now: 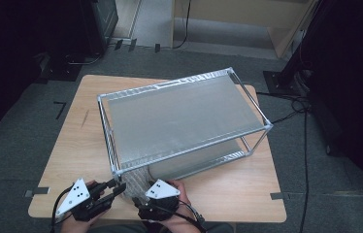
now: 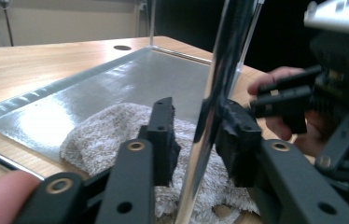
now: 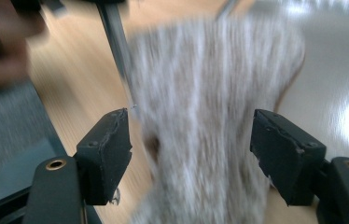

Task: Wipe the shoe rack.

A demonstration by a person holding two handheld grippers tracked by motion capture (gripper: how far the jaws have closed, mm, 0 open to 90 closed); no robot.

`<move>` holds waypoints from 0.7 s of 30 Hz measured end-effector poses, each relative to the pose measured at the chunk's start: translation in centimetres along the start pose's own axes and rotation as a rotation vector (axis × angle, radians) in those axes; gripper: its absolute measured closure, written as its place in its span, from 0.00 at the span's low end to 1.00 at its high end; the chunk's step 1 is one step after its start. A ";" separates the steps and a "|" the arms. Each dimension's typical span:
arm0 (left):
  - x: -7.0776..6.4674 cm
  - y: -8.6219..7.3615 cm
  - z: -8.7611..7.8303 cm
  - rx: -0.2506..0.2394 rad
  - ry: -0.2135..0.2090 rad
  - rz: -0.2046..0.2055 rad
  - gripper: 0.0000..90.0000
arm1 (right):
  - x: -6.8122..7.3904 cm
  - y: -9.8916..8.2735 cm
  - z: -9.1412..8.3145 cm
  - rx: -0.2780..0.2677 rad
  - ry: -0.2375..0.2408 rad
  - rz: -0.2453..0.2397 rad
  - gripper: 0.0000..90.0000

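A two-tier metal rack (image 1: 121, 171) stands on the wooden table (image 1: 80, 131). A grey towel (image 1: 135, 182) hangs off the front left corner of its lower shelf (image 2: 116, 88). My left gripper (image 1: 118, 188) sits at that corner. In the left gripper view its jaws (image 2: 198, 119) straddle the rack's upright post (image 2: 219, 79), with a gap on the left side, so they are open. The towel (image 2: 98, 135) lies behind them. My right gripper (image 1: 143, 206) is just right of the left one. In the blurred right gripper view it (image 3: 191, 140) is open over the towel (image 3: 205, 93).
The rack fills the table's middle and right. Bare wood lies left of it and along the front right edge. Beyond the table are grey carpet, cables (image 1: 305, 126) at the right and dark stands. A person's hand (image 2: 284, 116) holds the right gripper close to the post.
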State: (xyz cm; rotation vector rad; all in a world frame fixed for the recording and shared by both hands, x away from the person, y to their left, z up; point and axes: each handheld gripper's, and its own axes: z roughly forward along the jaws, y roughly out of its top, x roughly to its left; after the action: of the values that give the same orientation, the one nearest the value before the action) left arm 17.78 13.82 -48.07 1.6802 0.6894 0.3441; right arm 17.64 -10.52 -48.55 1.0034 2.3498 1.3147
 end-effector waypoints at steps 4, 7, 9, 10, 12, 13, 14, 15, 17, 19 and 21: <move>-0.4 0.1 0.2 0.011 0.003 0.023 0.88 | 0.5 0.5 1.7 -0.014 -0.053 0.019 0.54; -0.5 0.1 0.1 0.018 0.014 0.038 0.89 | 0.7 -0.3 3.1 0.031 -0.078 0.007 0.70; -0.4 0.1 0.1 0.011 0.012 0.031 0.89 | 0.7 -0.6 3.1 0.027 -0.099 -0.023 0.73; -0.4 0.1 0.1 0.011 0.009 0.030 0.89 | 0.6 -0.7 2.9 0.032 -0.115 -0.043 0.73; -0.4 0.1 0.1 0.011 0.010 0.033 0.89 | 0.1 -1.0 2.5 0.039 -0.138 -0.051 0.74; -0.4 0.1 0.1 0.012 0.011 0.033 0.89 | -0.2 -1.3 2.3 0.039 -0.149 -0.048 0.74; -0.4 0.1 0.1 0.013 0.012 0.034 0.89 | -0.7 -1.6 2.0 0.039 -0.162 -0.050 0.74; -0.4 0.1 0.0 0.014 0.012 0.034 0.89 | -1.2 -1.8 1.7 0.038 -0.168 -0.036 0.74; -0.4 0.1 0.0 0.014 0.012 0.033 0.89 | -2.4 -2.0 1.1 0.040 -0.193 -0.019 0.74; -0.4 0.1 0.0 0.014 0.010 0.034 0.89 | -3.6 -2.2 0.5 0.048 -0.214 0.002 0.74; -0.3 0.1 0.0 0.016 0.011 0.036 0.89 | -4.8 -2.4 0.1 0.047 -0.235 0.008 0.74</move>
State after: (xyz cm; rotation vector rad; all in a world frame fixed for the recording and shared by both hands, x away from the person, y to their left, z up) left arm 17.53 13.63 -47.92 1.7083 0.6728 0.3744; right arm 20.11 -14.61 -51.05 1.1164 2.2101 1.0823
